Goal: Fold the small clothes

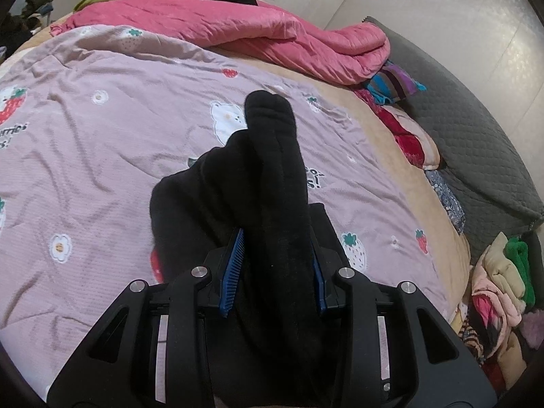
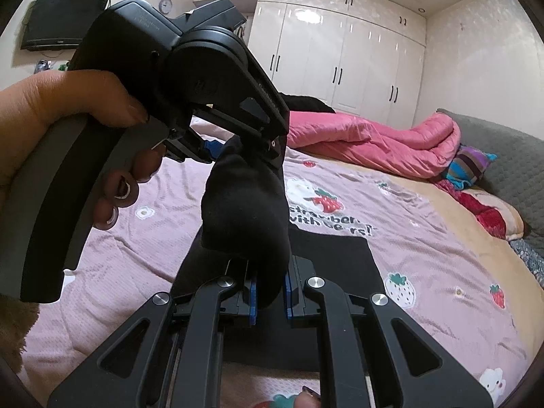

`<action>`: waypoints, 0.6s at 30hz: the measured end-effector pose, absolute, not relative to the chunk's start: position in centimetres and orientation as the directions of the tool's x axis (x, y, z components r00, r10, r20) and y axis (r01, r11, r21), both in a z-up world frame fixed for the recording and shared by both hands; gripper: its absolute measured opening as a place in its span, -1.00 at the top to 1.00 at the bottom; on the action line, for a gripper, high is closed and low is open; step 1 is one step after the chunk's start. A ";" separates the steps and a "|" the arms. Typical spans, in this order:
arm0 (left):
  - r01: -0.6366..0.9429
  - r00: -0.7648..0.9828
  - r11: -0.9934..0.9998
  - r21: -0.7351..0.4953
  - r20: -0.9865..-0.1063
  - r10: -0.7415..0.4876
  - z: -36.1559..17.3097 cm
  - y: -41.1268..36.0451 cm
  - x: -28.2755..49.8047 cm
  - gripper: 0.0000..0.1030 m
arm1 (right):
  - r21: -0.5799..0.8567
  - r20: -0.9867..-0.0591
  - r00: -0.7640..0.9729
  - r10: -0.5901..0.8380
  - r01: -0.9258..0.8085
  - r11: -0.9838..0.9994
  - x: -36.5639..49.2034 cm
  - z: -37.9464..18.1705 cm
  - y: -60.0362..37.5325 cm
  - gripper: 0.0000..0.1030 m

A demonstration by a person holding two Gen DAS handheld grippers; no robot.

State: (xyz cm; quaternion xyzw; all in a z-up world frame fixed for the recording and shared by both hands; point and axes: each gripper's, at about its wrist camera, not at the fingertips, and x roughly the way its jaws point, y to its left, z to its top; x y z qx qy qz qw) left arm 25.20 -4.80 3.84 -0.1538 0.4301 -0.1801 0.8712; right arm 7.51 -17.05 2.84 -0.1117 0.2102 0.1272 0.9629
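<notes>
A black sock is held up over the pink strawberry-print bedspread. My left gripper is shut on it, and the sock's toe end sticks out forward past the blue pads. In the right wrist view my right gripper is shut on the other end of the same black sock. The left gripper shows there too, held in a hand and clamping the sock from above. The sock hangs bunched between the two grippers.
A black folded cloth lies flat on the bedspread under the grippers. A pink quilt is piled at the far side of the bed. Piled clothes lie off the bed's right edge. White wardrobes stand behind.
</notes>
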 end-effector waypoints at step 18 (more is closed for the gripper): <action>0.184 0.462 0.893 -0.411 -0.765 -0.448 0.1 -10.3 27.9 0.48 | -0.042 -0.515 0.837 0.186 -0.241 0.970 9.3 0.5 -21.8 0.80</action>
